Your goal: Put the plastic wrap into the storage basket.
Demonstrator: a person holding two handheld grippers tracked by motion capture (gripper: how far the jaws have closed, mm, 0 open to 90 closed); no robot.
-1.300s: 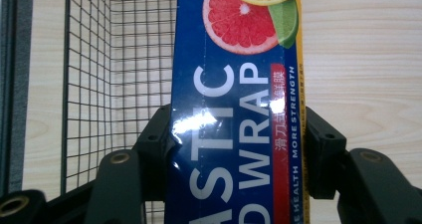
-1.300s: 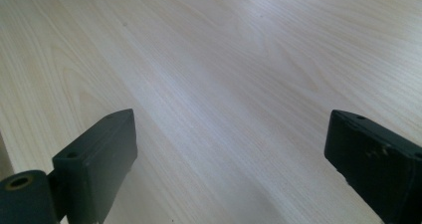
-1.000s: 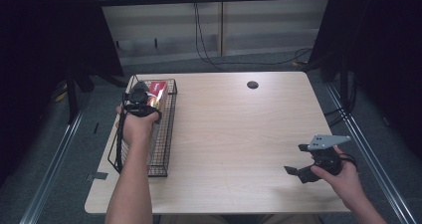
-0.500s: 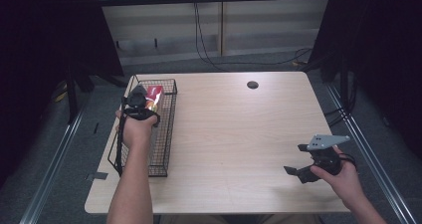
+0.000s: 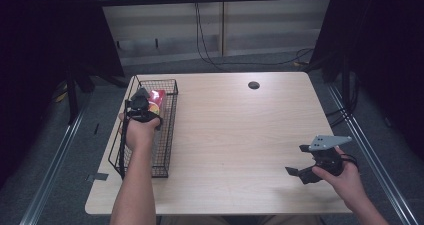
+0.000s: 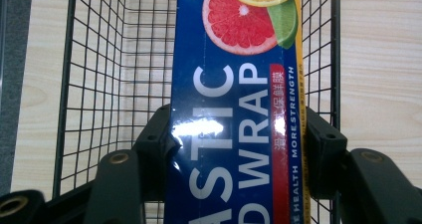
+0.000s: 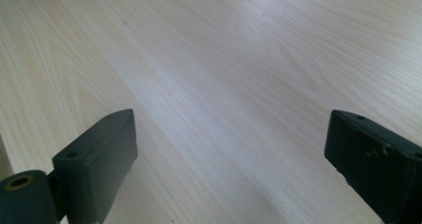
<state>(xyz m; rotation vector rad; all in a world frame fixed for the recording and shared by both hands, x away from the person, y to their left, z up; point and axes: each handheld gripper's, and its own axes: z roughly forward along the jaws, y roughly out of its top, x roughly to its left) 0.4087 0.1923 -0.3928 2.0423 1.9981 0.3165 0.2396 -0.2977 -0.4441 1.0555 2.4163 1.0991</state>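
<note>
High view: left forearm stretched forward over the wire basket [image 5: 170, 135] at the bench's [image 5: 240, 135] left side, left gripper [image 5: 142, 105] above the box [image 5: 156, 99] inside it. Right hand low at the near right edge, right gripper [image 5: 312, 165] angled left above bare wood.

Left gripper view: fingers [image 6: 154, 139] clamped on the box's [image 6: 234, 104] long sides, inside the basket [image 6: 99, 84].

Right gripper view: fingers [image 7: 99, 159] spread wide, nothing between, bench [image 7: 224, 84] below.

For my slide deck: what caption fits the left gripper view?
Left tool clamped on a blue plastic wrap box over a black wire basket.
</note>
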